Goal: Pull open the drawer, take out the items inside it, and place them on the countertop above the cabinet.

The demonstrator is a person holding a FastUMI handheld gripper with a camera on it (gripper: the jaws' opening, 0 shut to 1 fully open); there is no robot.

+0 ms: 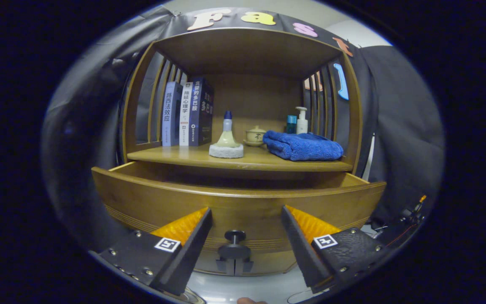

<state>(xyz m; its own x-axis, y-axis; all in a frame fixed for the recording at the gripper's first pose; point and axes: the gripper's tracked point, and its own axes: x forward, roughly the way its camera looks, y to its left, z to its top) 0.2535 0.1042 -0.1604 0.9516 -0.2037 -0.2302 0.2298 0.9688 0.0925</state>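
- The claw (246, 219) is spread wide, pinching nothing, with the knob (235, 236) between its fingers.
- Just ahead, the drawer (238, 198) is pulled out; its inside is hidden.
- Beyond, on the tabletop (184, 156): books (187, 114), a small bottle (226, 137), a lidded cup (255, 136), a blue towel (303, 145), two bottles behind.

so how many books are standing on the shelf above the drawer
3, upright side by side at the shelf's left end: one book outermost, a second book in the middle, a third book nearest the brush. None looks hidden. The gripper is open.
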